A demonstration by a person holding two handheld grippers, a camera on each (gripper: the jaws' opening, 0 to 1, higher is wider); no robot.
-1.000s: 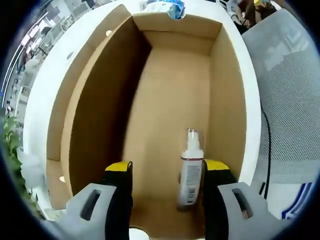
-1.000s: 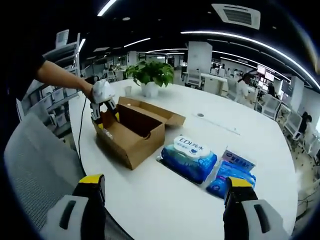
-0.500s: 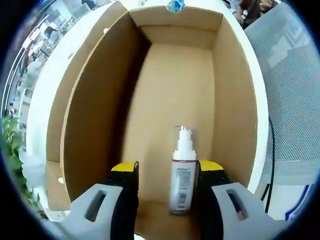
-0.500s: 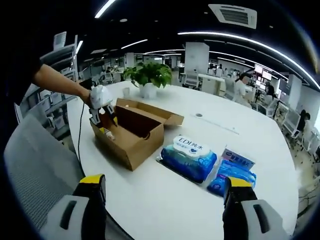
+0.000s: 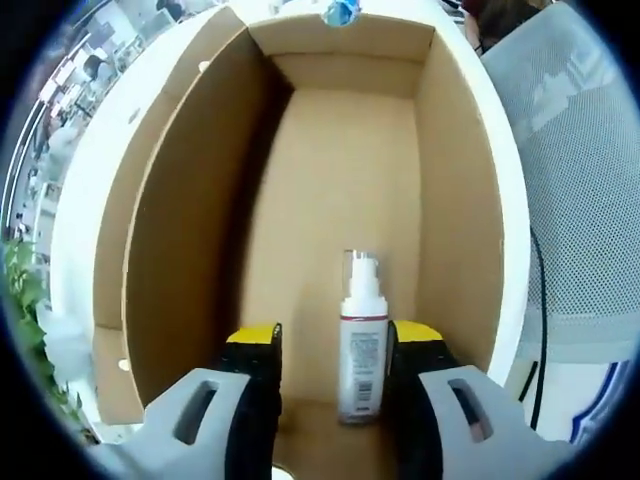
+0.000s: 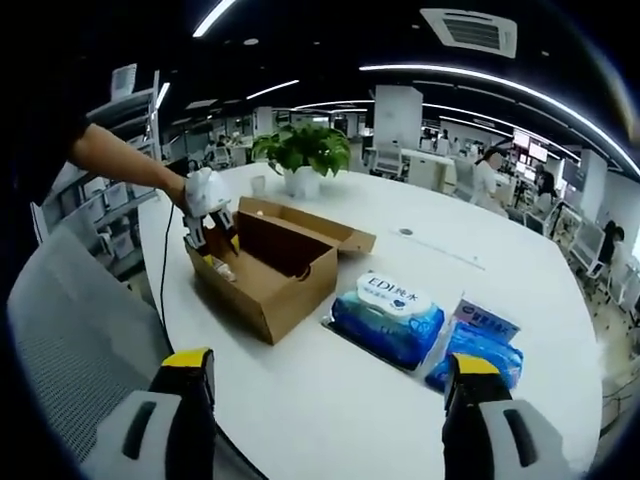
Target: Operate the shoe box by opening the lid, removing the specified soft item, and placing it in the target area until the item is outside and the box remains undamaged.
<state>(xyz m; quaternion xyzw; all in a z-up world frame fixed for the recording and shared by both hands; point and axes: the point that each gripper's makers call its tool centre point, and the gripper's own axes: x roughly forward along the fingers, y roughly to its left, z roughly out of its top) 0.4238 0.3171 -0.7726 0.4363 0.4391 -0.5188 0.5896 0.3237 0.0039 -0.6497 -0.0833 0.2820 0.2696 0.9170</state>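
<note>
1. shoe box is seen open; a spray bottle lies on its floor at lower centre, between the left gripper jaws, which are set narrowly beside it; contact cannot be told.
2. a slip could be caused by the bottle's smooth, round body.
3. cardboard walls crowd both sides; open room lies upward.
4. right gripper, wide and empty, is held over the white table.

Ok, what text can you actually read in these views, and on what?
"EDI": on the white label of the nearer wipes pack, followed by characters too small to read.
Label on the farther blue pack: print there, too small to read.
Label on the spray bottle inside the box: blurred, unreadable.
Nothing else legible.
</note>
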